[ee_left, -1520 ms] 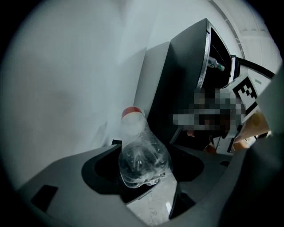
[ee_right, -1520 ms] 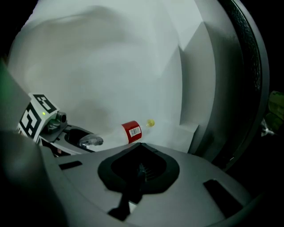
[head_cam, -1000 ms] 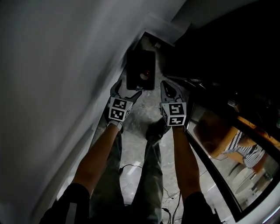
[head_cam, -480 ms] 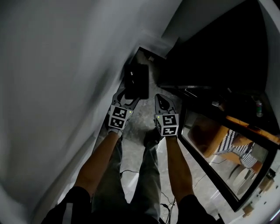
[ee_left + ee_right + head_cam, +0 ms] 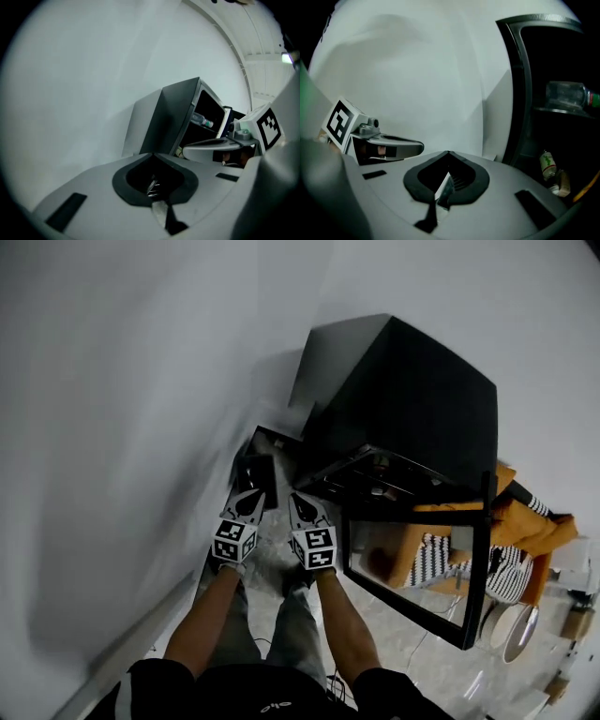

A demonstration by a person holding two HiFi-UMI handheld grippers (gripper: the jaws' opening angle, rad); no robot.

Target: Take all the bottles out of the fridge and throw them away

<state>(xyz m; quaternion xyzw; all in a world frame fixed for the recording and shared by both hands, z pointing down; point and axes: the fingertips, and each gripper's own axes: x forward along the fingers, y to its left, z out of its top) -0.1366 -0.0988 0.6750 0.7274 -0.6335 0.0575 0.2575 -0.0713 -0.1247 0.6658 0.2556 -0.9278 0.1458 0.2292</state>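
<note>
1. While both grippers hang side by side in front of the fridge (image 5: 412,399), neither carries anything. The left gripper (image 5: 250,500) has just been closing its jaws, which now meet pad to pad with nothing between them. The right gripper (image 5: 300,502) has its jaws pressed together, also empty.
2. The fridge is a black cabinet backed against the pale wall (image 5: 112,427). Its glass door (image 5: 394,563) is swung wide open on the fridge's right side and juts out beside the right forearm.
3. Inside the fridge, a clear bottle (image 5: 569,96) with a green cap lies on its side on a shelf.
4. Below that shelf, on the fridge's lower level, a small green-labelled bottle (image 5: 547,164) stands a little tilted. Another bottle (image 5: 560,183) stands just beside it, too dark to make out well.
5. From the right gripper view, the fridge's dark front edge runs up between the jaws' line and the bottles, which sit to the right of it.
6. At the fridge's left foot, a dark box (image 5: 253,470) sits on the mottled floor (image 5: 272,549) between fridge and wall, just ahead of the left gripper's tips.
7. To the fridge's right, past the open door, an orange seat (image 5: 525,517) holds a striped cushion (image 5: 502,559).
</note>
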